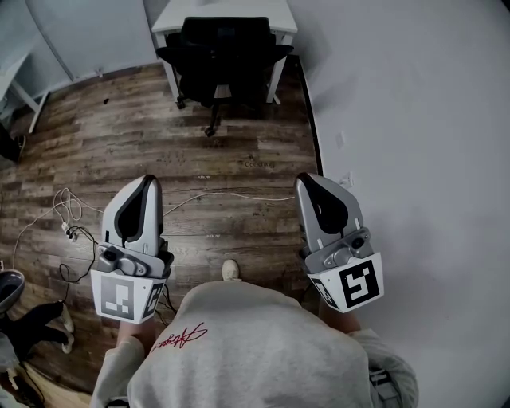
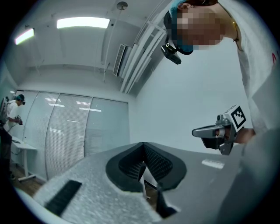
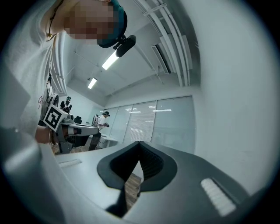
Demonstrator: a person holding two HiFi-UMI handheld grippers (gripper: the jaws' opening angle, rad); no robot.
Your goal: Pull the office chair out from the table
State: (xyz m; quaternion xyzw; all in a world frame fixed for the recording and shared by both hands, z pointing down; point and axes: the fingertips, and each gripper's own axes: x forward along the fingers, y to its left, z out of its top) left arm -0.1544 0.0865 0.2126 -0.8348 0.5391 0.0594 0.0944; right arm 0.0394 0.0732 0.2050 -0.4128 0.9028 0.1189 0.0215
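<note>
A black office chair (image 1: pixel 225 54) is tucked under a white table (image 1: pixel 225 16) at the far end of the room, in the head view. Both grippers are held well short of it, over the wooden floor. My left gripper (image 1: pixel 147 182) is shut with nothing between its jaws. My right gripper (image 1: pixel 309 182) is also shut and empty. Each gripper view points slightly upward at walls and ceiling; the chair is not seen there. The right gripper (image 2: pixel 199 131) shows in the left gripper view, and the left gripper (image 3: pixel 94 128) in the right gripper view.
A white wall (image 1: pixel 414 119) runs along the right. White and black cables (image 1: pixel 68 223) lie on the floor at the left. Another white table leg (image 1: pixel 24 96) stands far left. People (image 3: pixel 104 120) stand at distant desks by a glass partition.
</note>
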